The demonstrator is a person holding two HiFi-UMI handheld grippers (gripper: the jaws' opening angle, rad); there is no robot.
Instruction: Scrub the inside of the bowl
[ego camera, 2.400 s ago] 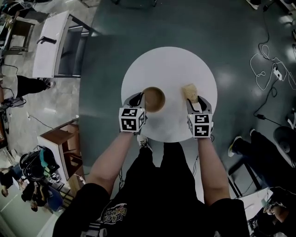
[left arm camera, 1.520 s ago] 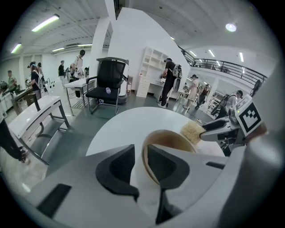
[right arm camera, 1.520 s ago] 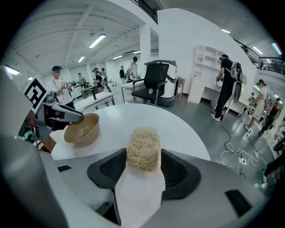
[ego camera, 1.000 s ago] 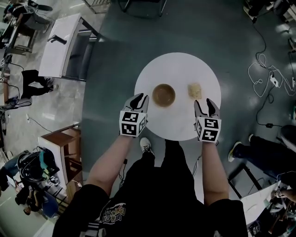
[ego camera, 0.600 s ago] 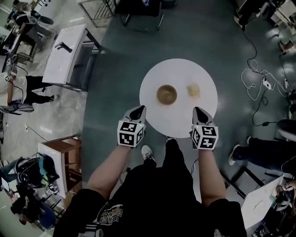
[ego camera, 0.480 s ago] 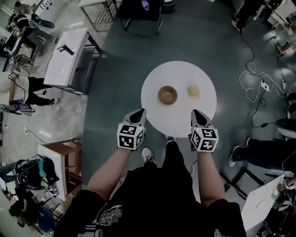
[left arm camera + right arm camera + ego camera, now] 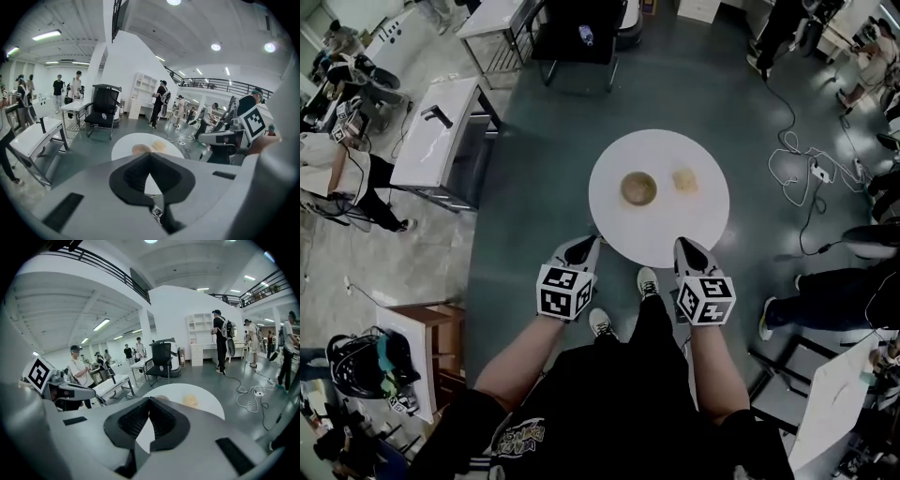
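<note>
The right claw [image 7: 682,243] is sitting clenched on nothing, having let go of the sponge [image 7: 684,180] it was gripping moments ago, and the left claw [image 7: 590,242] is likewise closed and empty after leaving the bowl's side. Both are pulling back to the near edge of the round counter [image 7: 661,240], well apart from the bowl [image 7: 638,188], which is resting near the middle with the sponge lying just to its right. That is probably signalling the scrubbing is finished, though the bowl's inside is showing too small to judge.
</note>
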